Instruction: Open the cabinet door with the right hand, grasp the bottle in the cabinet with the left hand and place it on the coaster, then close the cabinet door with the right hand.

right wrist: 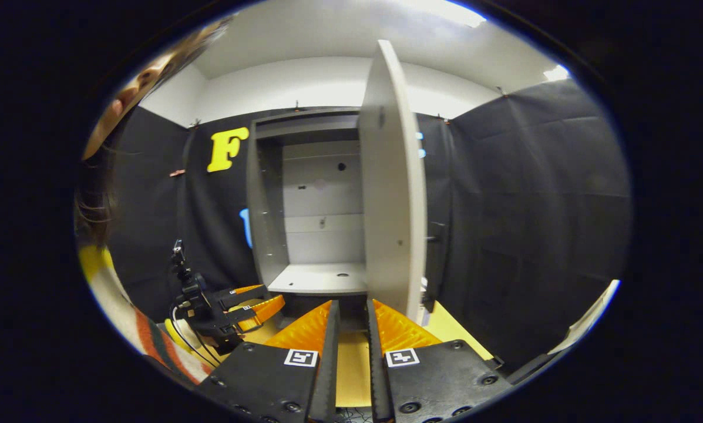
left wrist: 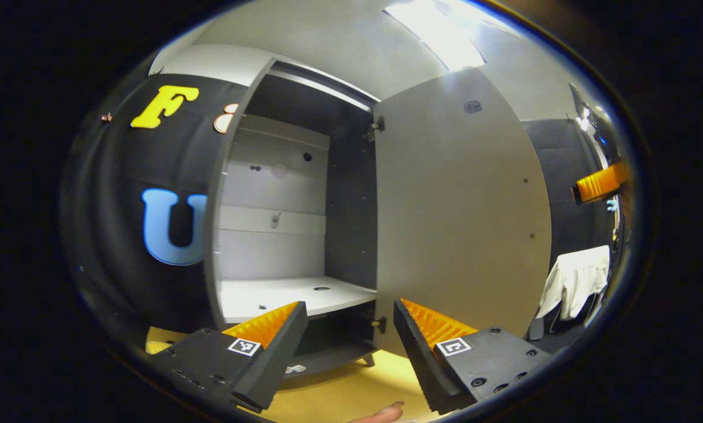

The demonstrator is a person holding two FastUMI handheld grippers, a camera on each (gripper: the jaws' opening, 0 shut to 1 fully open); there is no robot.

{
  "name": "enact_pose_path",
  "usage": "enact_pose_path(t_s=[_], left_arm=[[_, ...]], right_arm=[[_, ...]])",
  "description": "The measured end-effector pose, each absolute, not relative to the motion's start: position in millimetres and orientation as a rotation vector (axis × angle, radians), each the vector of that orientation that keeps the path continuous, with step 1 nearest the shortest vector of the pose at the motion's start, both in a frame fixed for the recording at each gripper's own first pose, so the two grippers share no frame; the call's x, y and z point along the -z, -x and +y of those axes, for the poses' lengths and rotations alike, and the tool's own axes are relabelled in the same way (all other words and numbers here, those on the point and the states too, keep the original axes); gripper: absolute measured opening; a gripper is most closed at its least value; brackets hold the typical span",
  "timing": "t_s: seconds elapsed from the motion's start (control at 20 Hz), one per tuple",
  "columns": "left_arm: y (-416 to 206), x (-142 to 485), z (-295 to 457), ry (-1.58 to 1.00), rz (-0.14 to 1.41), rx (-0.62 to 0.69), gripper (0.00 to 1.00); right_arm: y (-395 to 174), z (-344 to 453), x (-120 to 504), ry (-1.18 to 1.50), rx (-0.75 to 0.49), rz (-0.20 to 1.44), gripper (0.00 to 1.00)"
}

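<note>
The cabinet (right wrist: 322,194) door (right wrist: 389,182) is standing wide open, no bottle is sitting on its shelf (left wrist: 292,294), the left gripper (left wrist: 348,329) is gaping empty, the right gripper (right wrist: 351,329) is nearly together, so now push the door gently shut

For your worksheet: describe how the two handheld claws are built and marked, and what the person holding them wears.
Each claw has two wedge-shaped ribbed fingers on dark bolted blocks, each block carrying a square black-and-white tag. Cables trail from the left claw in the right gripper view. The person's sleeve is striped.
</note>
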State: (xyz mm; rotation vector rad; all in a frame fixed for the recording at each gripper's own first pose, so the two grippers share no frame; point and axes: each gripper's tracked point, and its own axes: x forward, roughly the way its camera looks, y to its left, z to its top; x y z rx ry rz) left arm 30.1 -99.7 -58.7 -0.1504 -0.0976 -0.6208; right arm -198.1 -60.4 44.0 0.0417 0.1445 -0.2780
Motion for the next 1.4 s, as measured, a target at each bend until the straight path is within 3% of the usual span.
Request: enact_pose_path(t_s=[0.05,0.15,0.2,0.3,0.35,0.5,0.95,1.4], left_arm=[[-36,58,-111,0.147,-0.091,0.634,0.96],[-43,56,-131,0.128,-0.089,0.661,0.93],[-43,55,-140,0.121,-0.091,0.673,0.93],[-44,56,-153,0.124,-0.089,0.677,0.93],[-44,56,-158,0.129,-0.087,0.677,0.89],[-48,58,-164,0.116,-0.080,0.638,0.93],[-54,63,-156,0.139,-0.034,0.485,0.93],[-49,78,-128,0.141,0.013,0.410,0.93]], right_arm=[[203,-75,-43,-0.043,0.329,0.137,0.36],[212,-103,-50,-0.026,0.410,0.105,0.52],[213,-115,-54,-0.022,0.428,0.086,0.65],[210,-130,-59,-0.051,0.425,0.062,0.72],[203,-140,-60,-0.065,0.416,0.052,0.89],[183,-174,-55,-0.073,0.402,0.037,0.88],[129,-169,-31,-0.136,0.146,0.106,0.88],[106,-114,-22,-0.192,-0.049,0.174,0.88]])
